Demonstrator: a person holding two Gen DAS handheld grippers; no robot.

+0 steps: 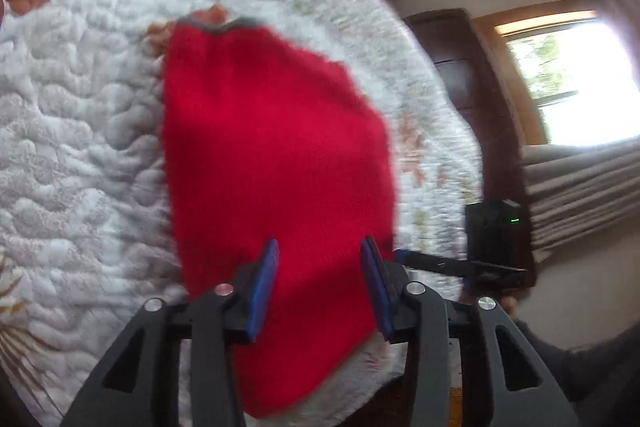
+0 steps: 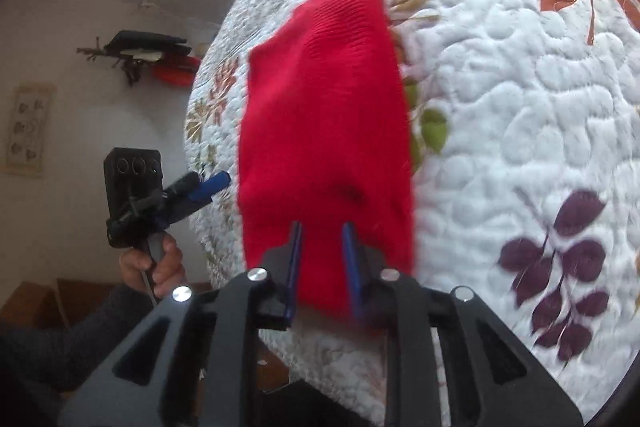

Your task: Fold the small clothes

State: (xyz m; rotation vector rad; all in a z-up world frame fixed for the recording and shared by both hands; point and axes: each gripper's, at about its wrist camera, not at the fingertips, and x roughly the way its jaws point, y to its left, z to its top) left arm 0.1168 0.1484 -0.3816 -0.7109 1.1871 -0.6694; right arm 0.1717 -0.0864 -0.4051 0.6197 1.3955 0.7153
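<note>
A red knit garment (image 1: 276, 155) lies flat on the quilted bed cover (image 1: 80, 131), its grey-edged end farthest from me. My left gripper (image 1: 320, 251) hovers open over the garment's near end, and the red knit shows through the wide gap between its blue pads (image 1: 264, 287). In the right wrist view the same garment (image 2: 324, 115) stretches away from my right gripper (image 2: 322, 231). That gripper is open with a narrower gap, and red cloth shows between its fingers. The left gripper (image 2: 212, 183) sits just left of the garment, held by a hand (image 2: 156, 267).
The quilt (image 2: 520, 115) is white with leaf prints and drops off at its near edge. A dark wooden cabinet (image 1: 472, 75), a window (image 1: 572, 79) and curtains lie beyond the bed. A wall shelf (image 2: 148, 55) with items hangs across the room. The right gripper's body (image 1: 496, 243) is beside the garment's right edge.
</note>
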